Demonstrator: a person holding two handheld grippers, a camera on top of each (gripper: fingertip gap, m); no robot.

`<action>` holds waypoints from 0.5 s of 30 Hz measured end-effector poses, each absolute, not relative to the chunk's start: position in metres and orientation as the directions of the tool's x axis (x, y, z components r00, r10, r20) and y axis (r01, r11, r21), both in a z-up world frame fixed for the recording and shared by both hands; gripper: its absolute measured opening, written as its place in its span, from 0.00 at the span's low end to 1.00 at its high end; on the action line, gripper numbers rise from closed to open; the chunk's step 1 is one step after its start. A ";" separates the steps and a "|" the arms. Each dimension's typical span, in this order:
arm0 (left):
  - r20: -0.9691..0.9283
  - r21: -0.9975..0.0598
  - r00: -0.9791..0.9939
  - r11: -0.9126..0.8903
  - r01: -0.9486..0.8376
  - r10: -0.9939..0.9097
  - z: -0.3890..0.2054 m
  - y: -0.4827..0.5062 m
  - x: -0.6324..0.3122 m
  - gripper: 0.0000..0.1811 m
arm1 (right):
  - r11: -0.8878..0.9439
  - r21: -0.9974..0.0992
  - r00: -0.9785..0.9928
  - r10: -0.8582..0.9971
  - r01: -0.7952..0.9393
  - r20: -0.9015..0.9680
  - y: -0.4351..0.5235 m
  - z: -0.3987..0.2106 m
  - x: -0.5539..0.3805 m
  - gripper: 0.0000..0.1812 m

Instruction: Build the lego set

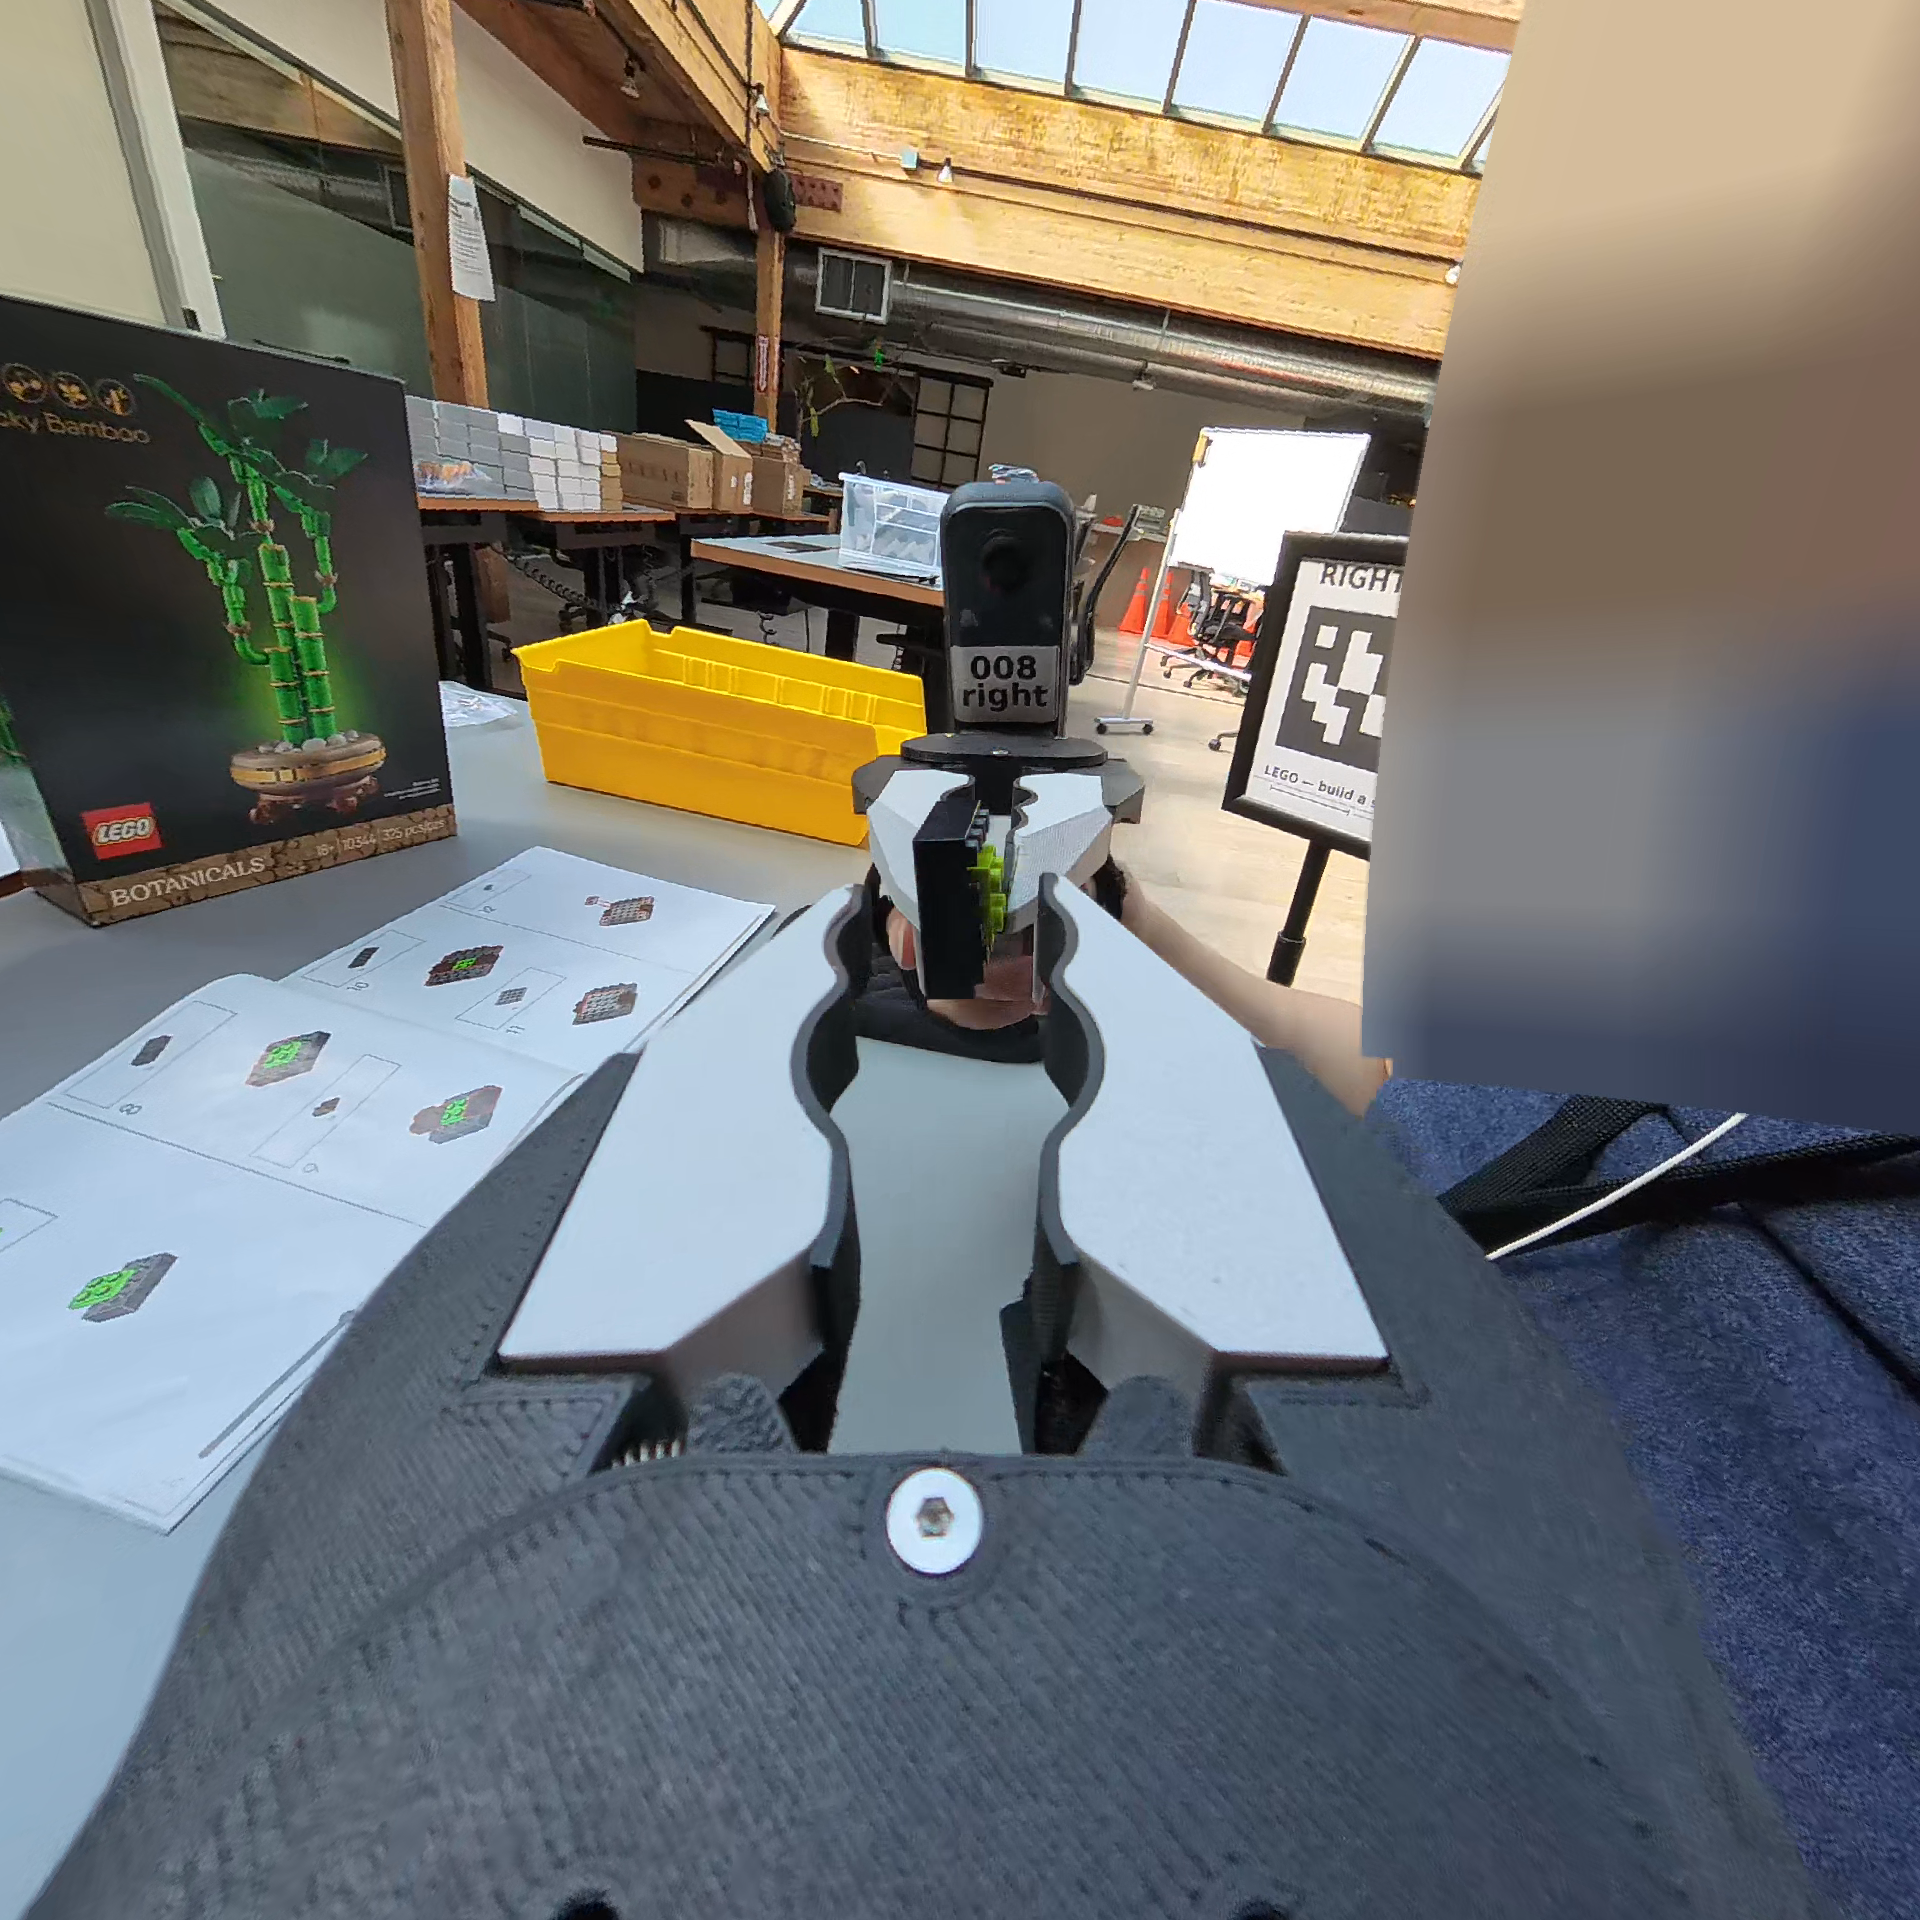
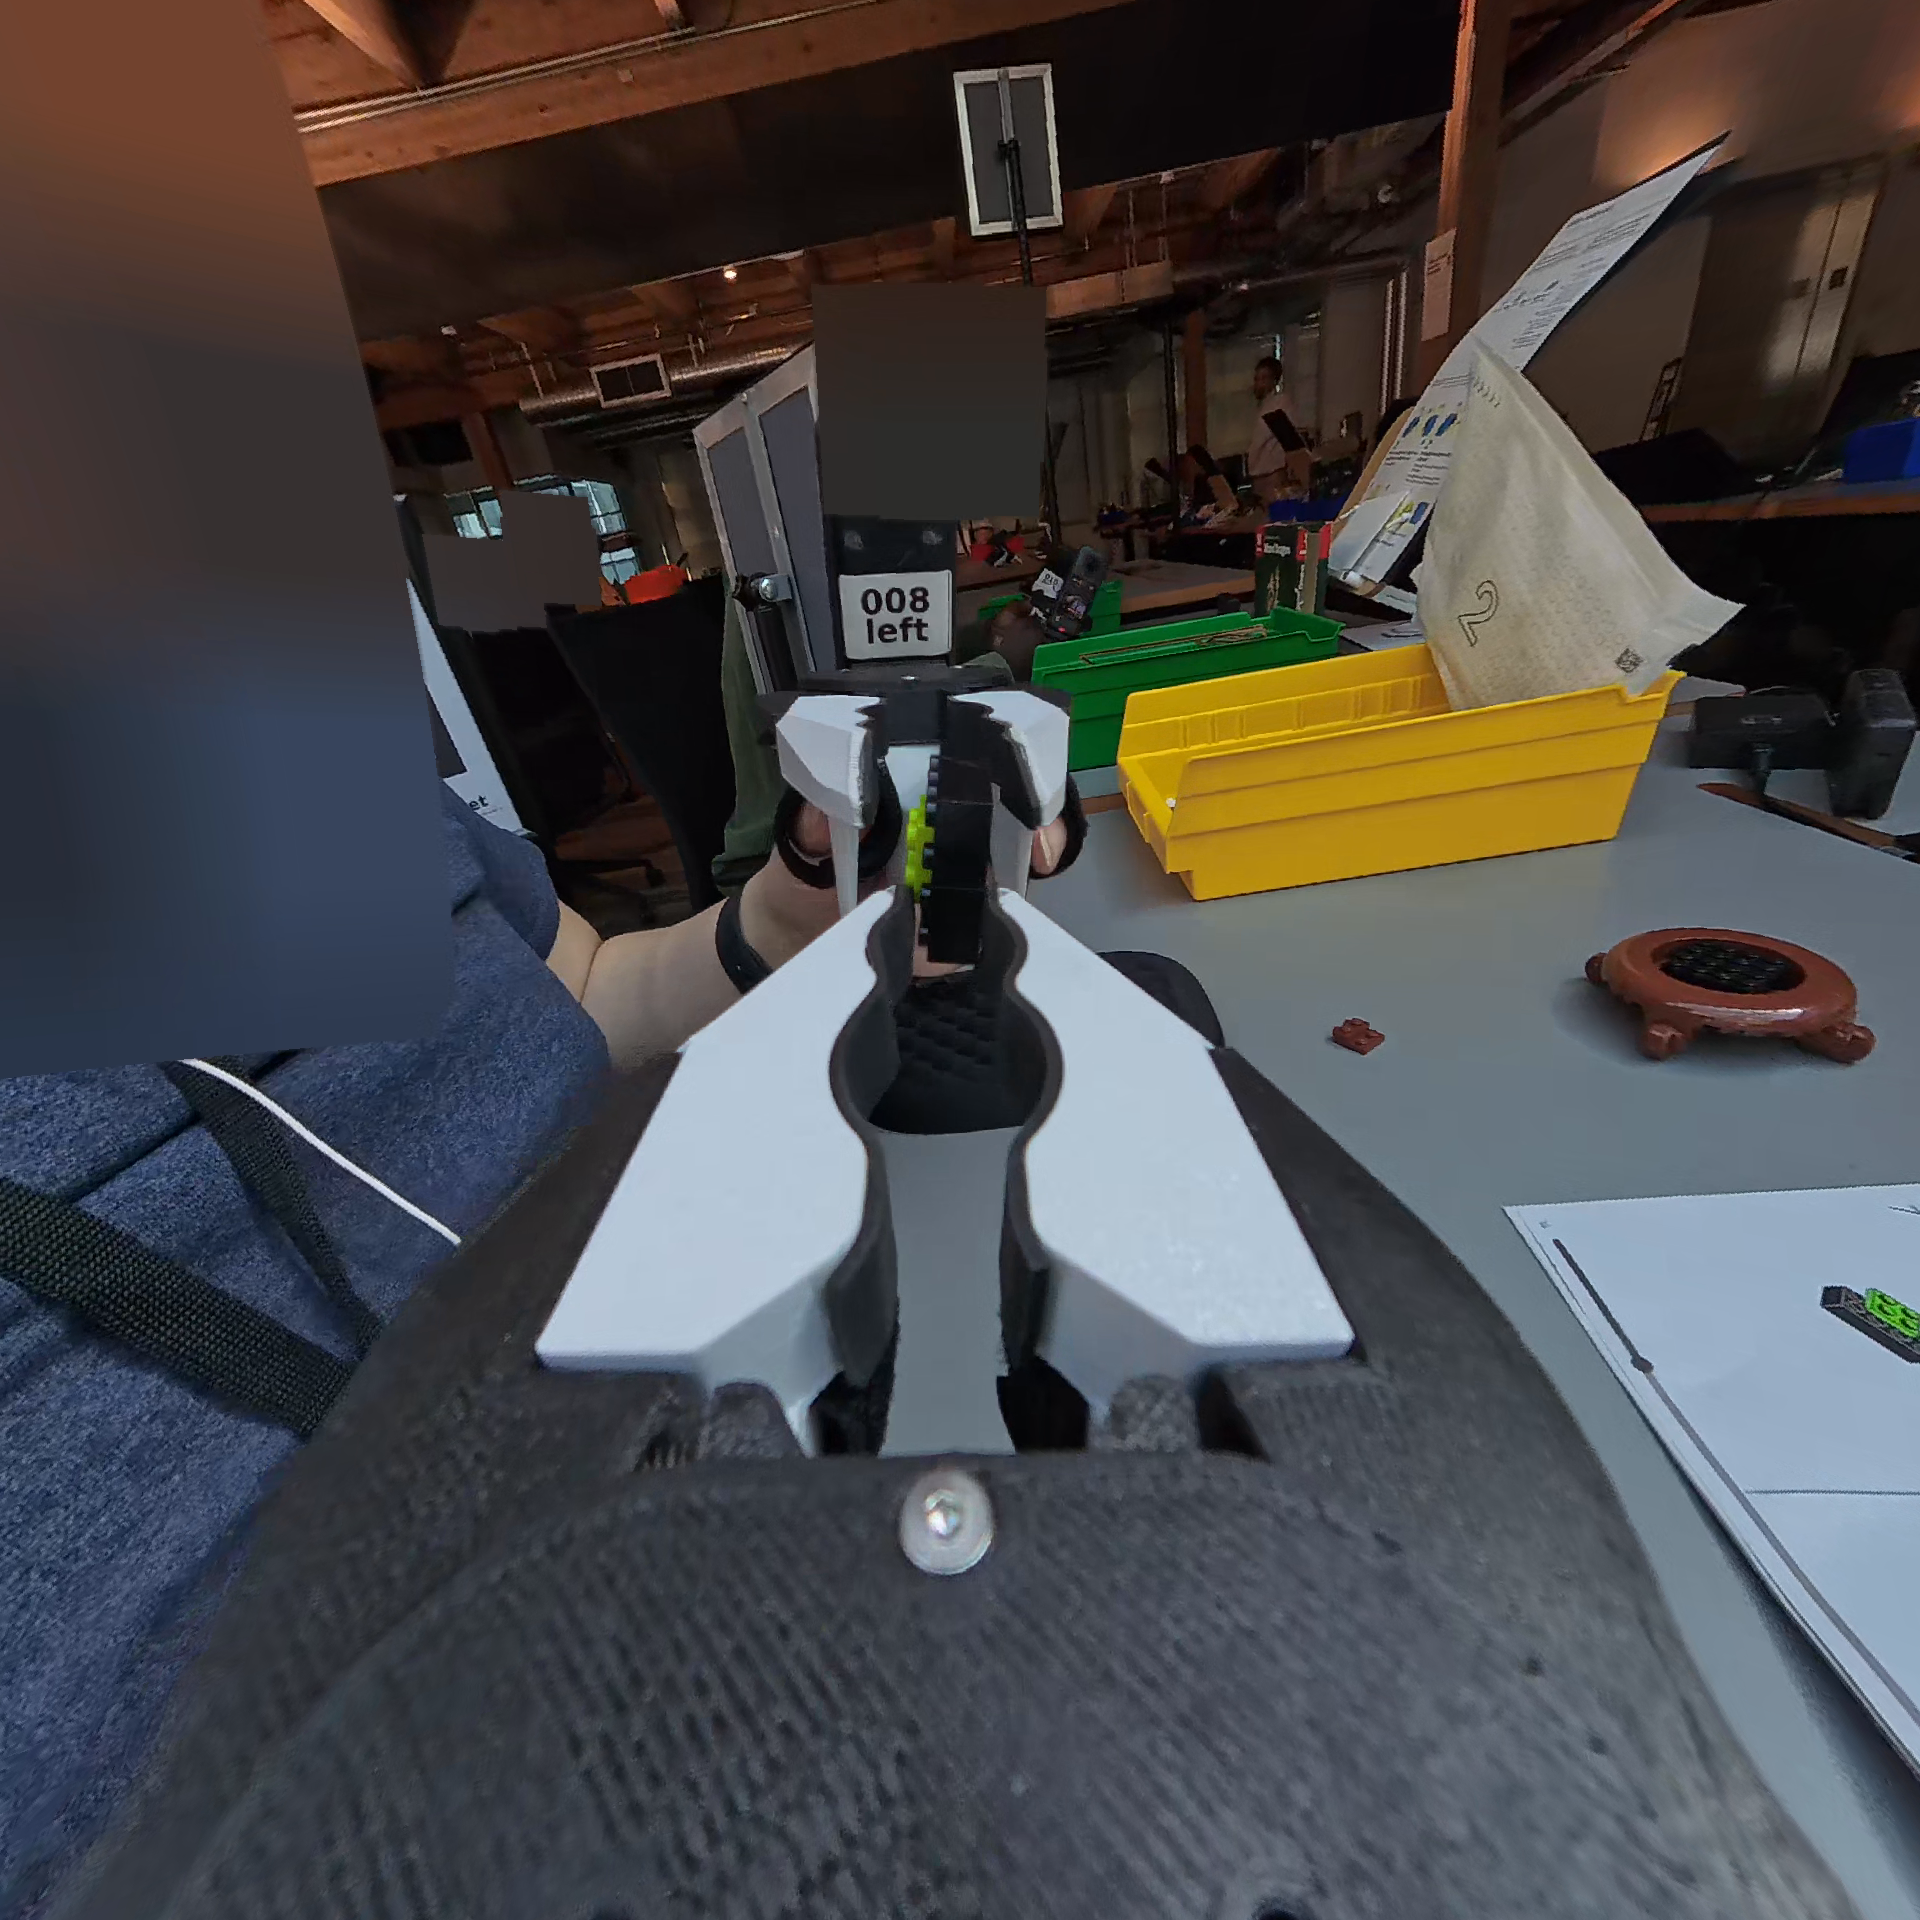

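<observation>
A black Lego plate with lime green pieces on one face (image 1: 948, 883) is held upright in the air between the two grippers, which face each other tip to tip. My right gripper (image 2: 951, 912) is shut on it; in the right wrist view the assembly (image 2: 958, 831) stands just past my fingertips. My left gripper (image 1: 940, 909) is open wider, with a finger on each side of the assembly's lower end and a gap on its left side. A brown round Lego base (image 2: 1730, 992) sits on the grey table (image 2: 1351, 1091).
A small brown piece (image 2: 1358, 1035) lies near the base. The open instruction booklet (image 1: 364, 1060) and the Lego box (image 1: 229, 623) are on the left. A yellow bin (image 2: 1382, 769) holds a numbered paper bag (image 2: 1527, 561), with a green bin (image 2: 1174, 665) behind. A sign on a stand (image 1: 1320, 686) stands off the table. Only a small space, under 4 cm, lies between the two pairs of fingers.
</observation>
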State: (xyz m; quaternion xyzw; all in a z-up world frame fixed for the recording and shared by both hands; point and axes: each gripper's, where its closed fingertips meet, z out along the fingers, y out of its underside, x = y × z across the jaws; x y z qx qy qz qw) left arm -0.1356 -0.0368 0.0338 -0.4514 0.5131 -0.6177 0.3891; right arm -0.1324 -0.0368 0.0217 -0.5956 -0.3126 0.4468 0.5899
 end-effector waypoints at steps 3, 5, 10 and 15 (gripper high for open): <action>0.137 -0.990 -0.263 -0.140 -0.007 -0.955 0.031 -0.036 -0.136 0.18 | -0.062 -0.992 0.439 0.893 -0.109 -0.103 -0.037 0.019 -0.133 0.06; 0.144 -0.989 -0.288 -0.144 -0.020 -0.947 0.030 -0.041 -0.135 0.14 | -0.027 -0.995 0.439 0.896 -0.094 -0.066 -0.039 0.020 -0.135 0.06; 0.119 -0.993 -0.290 -0.121 -0.011 -0.950 0.031 -0.043 -0.134 0.09 | 0.003 -0.997 0.455 0.890 -0.075 -0.031 -0.039 0.020 -0.135 0.06; 0.115 -0.993 -0.297 -0.114 -0.020 -0.948 0.028 -0.043 -0.134 0.08 | 0.012 -0.999 0.456 0.890 -0.052 -0.013 -0.040 0.018 -0.136 0.06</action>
